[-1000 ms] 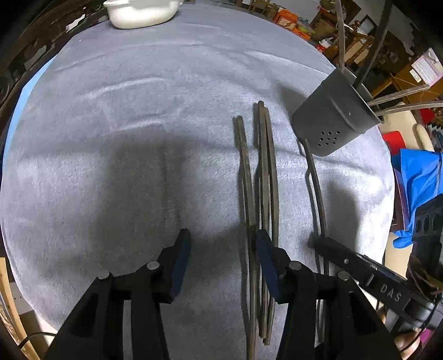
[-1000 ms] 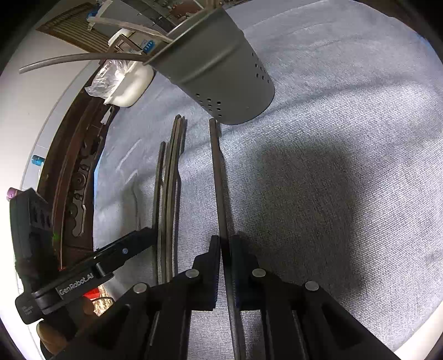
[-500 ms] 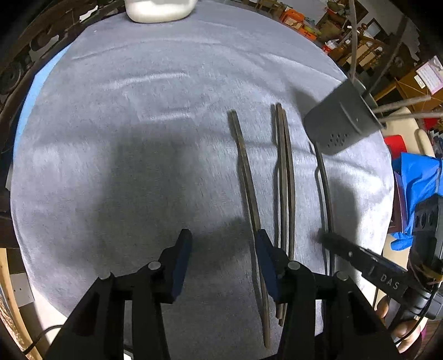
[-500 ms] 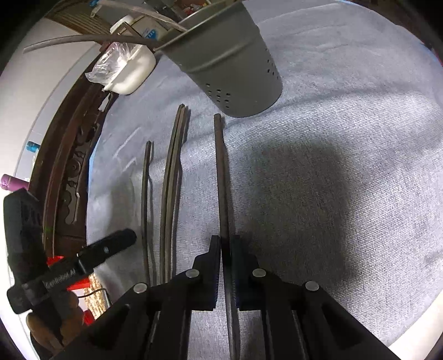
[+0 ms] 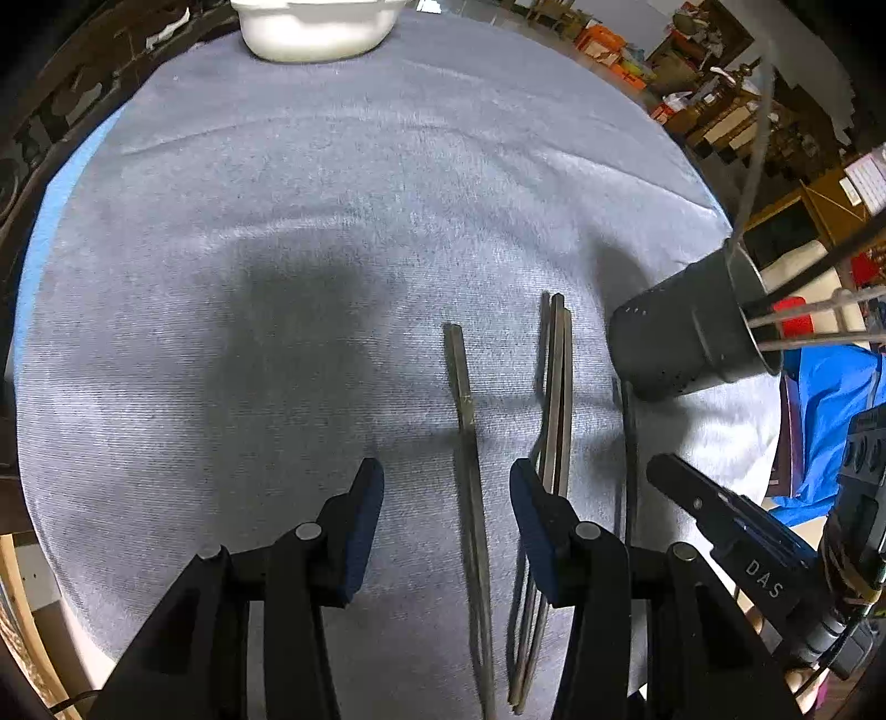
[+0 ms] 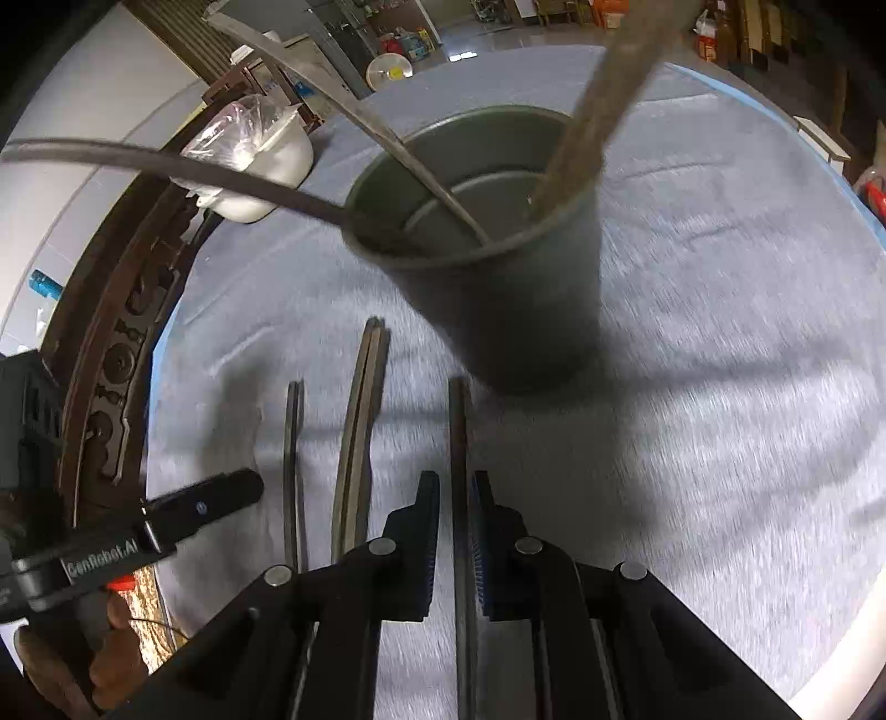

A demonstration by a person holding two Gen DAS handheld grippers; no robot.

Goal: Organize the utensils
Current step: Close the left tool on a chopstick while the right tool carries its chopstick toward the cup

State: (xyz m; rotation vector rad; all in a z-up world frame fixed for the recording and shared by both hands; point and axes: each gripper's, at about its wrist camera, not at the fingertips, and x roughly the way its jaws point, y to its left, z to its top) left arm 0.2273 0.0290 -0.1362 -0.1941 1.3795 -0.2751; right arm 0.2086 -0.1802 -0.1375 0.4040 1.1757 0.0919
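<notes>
Grey cloth [image 5: 332, 232] is covering the table; the right gripper [image 6: 454, 493] is pinching a chopstick [image 6: 458, 421], probably aiming for the holder [image 6: 498, 277], while the left gripper [image 5: 446, 487] is hovering spread over another chopstick [image 5: 465, 421].

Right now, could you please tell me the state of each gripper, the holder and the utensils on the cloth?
Left gripper: open, straddling a single flat utensil lying on the cloth.
Right gripper: shut on a thin utensil.
Utensil holder: upright, open-topped, several utensils leaning out.
Utensil bundle: lying flat, untouched.
White tub: at the far edge.
</notes>
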